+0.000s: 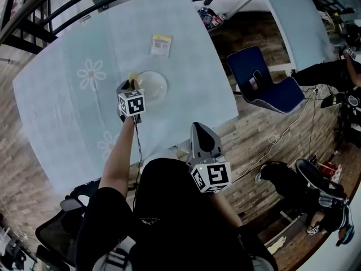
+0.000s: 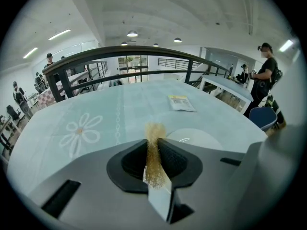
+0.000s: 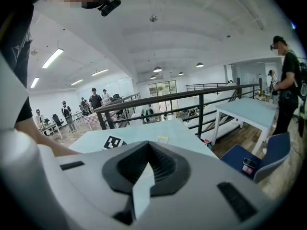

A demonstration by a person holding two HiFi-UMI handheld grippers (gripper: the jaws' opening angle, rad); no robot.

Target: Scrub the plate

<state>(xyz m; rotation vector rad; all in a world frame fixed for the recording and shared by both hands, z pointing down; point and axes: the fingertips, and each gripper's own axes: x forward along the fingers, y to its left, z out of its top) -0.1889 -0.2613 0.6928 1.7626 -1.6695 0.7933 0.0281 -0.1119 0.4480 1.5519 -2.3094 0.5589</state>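
One plate (image 1: 152, 86) lies on one large table (image 1: 67, 123). One yellow packet (image 1: 161, 45) lies beyond the plate, and one golden scrubber (image 2: 154, 152) is at the plate's left edge. Two printed flowers (image 1: 91, 74) show left of the plate. There are two grippers: the left gripper (image 1: 130, 83) beside the plate, the right gripper (image 1: 204, 131) well short of it. One blue chair (image 1: 265, 86) stands right of the plate.
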